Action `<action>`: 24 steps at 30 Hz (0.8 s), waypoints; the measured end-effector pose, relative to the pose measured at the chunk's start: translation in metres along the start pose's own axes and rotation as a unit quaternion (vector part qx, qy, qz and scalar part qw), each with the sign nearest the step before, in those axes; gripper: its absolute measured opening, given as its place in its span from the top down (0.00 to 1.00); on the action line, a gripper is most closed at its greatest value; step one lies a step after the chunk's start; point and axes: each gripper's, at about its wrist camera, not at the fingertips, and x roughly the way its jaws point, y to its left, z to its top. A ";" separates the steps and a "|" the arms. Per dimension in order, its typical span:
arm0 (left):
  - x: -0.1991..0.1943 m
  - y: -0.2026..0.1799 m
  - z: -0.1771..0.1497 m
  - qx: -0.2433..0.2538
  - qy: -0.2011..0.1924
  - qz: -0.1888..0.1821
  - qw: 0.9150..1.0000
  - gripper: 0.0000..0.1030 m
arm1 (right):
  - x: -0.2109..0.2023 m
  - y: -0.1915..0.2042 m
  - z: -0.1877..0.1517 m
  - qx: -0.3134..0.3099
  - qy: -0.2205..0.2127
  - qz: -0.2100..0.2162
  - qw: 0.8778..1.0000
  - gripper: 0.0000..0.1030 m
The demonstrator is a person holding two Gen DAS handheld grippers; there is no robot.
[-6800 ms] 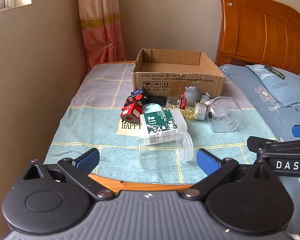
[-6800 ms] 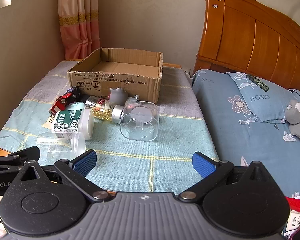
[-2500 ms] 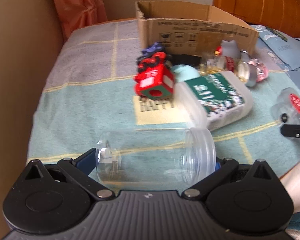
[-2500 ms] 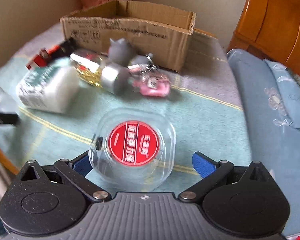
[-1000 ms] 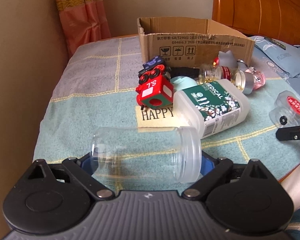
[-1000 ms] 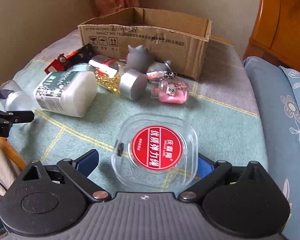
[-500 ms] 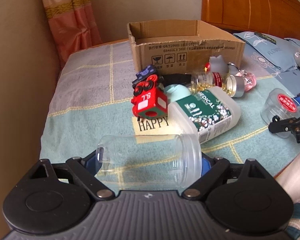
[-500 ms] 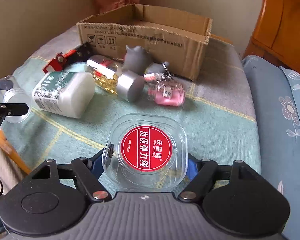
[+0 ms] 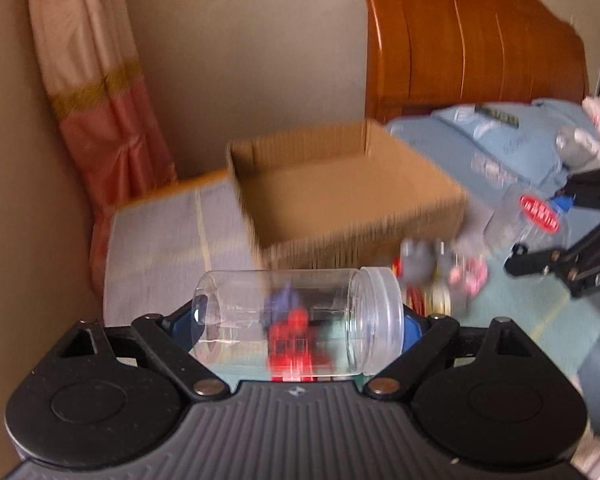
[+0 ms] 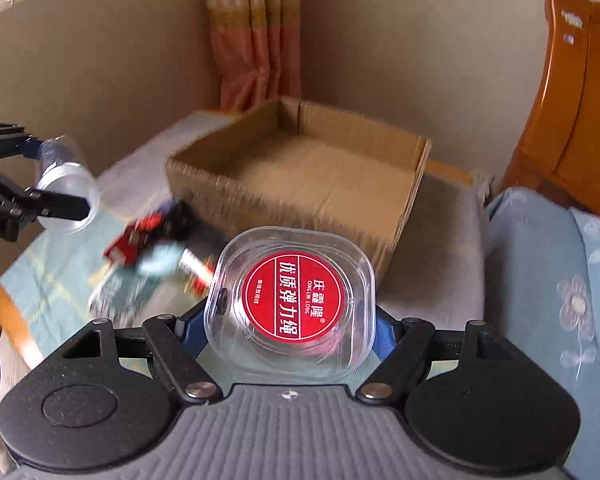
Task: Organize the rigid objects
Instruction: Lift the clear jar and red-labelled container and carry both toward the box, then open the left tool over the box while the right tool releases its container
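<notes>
Now left gripper clamps clear jar end to end; right gripper clamps clear tub by sidewalls; both light, slick, stiff.

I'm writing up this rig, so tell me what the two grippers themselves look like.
The left gripper and right gripper match: black linkage arms with silver pivot pins, blue finger pads, round black side housings and a grey ribbed body. White lettering marks the outer arms.

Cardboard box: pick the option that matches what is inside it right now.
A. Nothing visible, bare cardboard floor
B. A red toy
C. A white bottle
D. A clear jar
A: the cardboard box shows only its bare brown floor in the right wrist view; the clear jar is clamped outside it.
</notes>
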 end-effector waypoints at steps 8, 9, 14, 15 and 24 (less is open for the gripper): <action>0.059 0.007 0.080 0.011 0.001 0.000 1.000 0.13 | 0.016 -0.016 0.058 0.002 -0.034 -0.008 0.999 0.22; 0.067 0.008 0.088 0.011 0.000 0.000 1.000 0.13 | 0.019 -0.019 0.065 0.002 -0.036 -0.009 0.999 0.22; 0.110 0.014 0.117 0.020 0.010 0.000 1.000 0.13 | 0.038 -0.034 0.093 0.002 -0.039 -0.012 0.999 0.22; 0.117 0.015 0.119 0.020 0.013 0.002 1.000 0.13 | 0.042 -0.037 0.097 0.004 -0.038 -0.010 0.999 0.22; 0.187 0.017 0.140 0.027 0.043 0.005 0.999 0.12 | 0.088 -0.061 0.117 0.008 -0.017 -0.013 1.000 0.22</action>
